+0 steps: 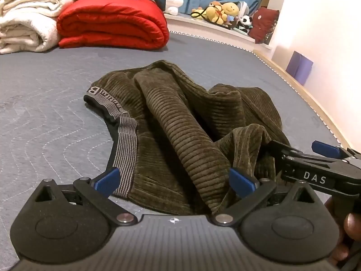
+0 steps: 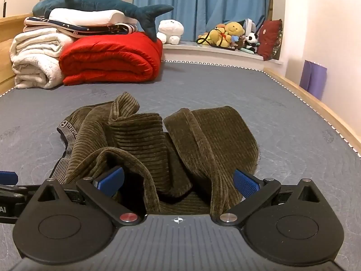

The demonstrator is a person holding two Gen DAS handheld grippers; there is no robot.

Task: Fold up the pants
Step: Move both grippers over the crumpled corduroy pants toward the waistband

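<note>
And here is the starting position: the olive-green ribbed corduroy pants (image 1: 180, 122) lie in a crumpled heap in the middle of the grey quilted bed (image 1: 45, 103), nothing folded yet. In the left wrist view the grey striped elastic waistband (image 1: 125, 149) curls down the heap's 9 o'clock side, with a thick roll of leg fabric running from 12 toward 6 o'clock.

The left tongs (image 1: 174, 181) are spread wide, blue pads flanking that roll and not pressing it; one pad sits just beside the waistband, the other against the fabric at 3 o'clock. They pinch nothing. The likely reason for coming in here is the waistband, a firm edge to pull the heap straight by.

The right tongs (image 2: 178, 181) are equally spread and tilted down over the heap's near edge. A loose fold arches over the left-hand pad and another drapes by the right-hand one, yet neither pad closes on cloth. In the left wrist view they enter from 3 o'clock, so both tools crowd the same near edge, well placed to lift and spread the garment between them.

At 11 o'clock on the bed, well apart from the pants, sit a rolled red quilted blanket (image 2: 110, 61) and stacked cream towels (image 2: 36, 56), leaving flat room around the heap.

By the look of it, flattening comes first; the tangle hides where the legs run.
</note>
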